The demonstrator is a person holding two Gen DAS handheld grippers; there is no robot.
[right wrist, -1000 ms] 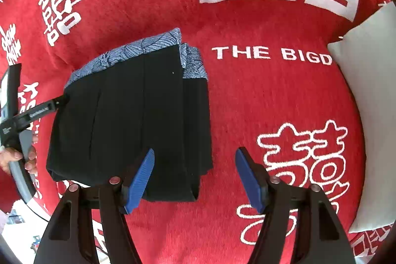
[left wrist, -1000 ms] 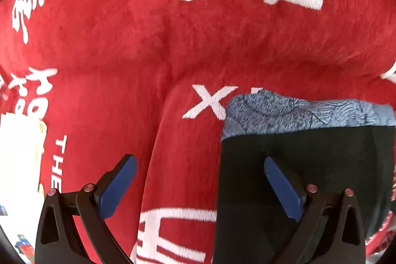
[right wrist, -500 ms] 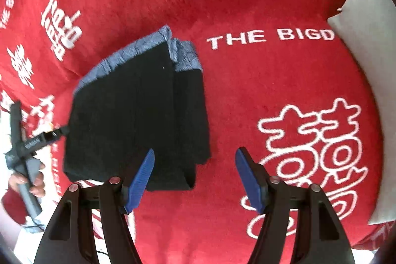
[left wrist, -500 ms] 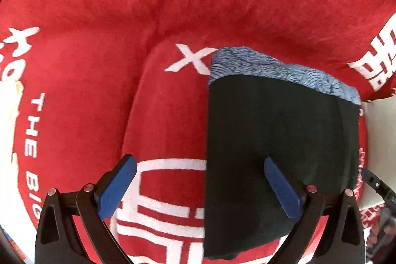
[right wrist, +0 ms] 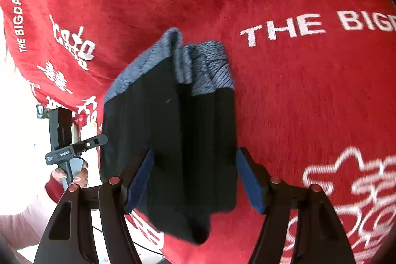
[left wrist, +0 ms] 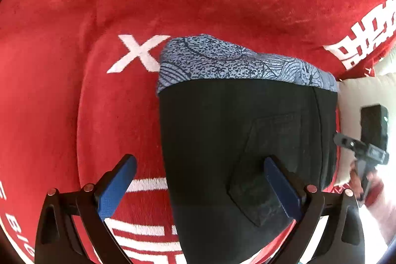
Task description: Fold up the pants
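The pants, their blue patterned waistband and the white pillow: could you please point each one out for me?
pants [left wrist: 222, 140], left wrist view, on the black fabric of the top layer.
blue patterned waistband [left wrist: 222, 61], left wrist view, mid-band.
white pillow [left wrist: 351, 100], left wrist view, near its left edge.

Home bedroom, red wedding blanket [right wrist: 297, 90] (white "THE BIGDAY" lettering), white pillow [left wrist: 358, 90]
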